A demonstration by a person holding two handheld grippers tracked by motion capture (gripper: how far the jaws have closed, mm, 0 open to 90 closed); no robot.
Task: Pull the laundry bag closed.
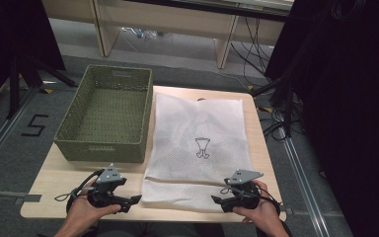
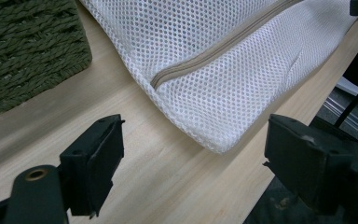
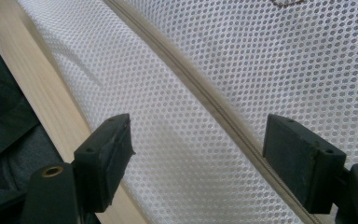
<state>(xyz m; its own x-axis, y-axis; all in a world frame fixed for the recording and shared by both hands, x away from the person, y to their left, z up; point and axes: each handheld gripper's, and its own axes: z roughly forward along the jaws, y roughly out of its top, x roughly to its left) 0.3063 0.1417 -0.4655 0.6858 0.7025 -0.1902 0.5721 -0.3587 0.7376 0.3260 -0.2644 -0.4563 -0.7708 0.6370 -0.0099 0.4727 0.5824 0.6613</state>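
On the pale wooden tabletop [image 1: 256, 148] a white mesh laundry bag [image 1: 197, 148] lies flat, right beside a green woven basket [image 1: 109, 113] at its left, their edges close or touching. Both claws sit at the bag's near edge, so I'd judge this the approach: nothing is gripped yet. The left claw [image 1: 134, 199] is spread just off the bag's near-left corner; the right claw [image 1: 217, 199] is spread over the near-right part. Next, each would need to close on a corner or hem of that limp mesh.

From above, a small dark drawing [image 1: 202, 147] shows on the bag. The left gripper view adds the zipper [image 2: 214, 51] running across the mesh and the rounded corner [image 2: 216, 147] between the jaws; the right gripper view shows the zipper line [image 3: 205, 100] between its jaws.
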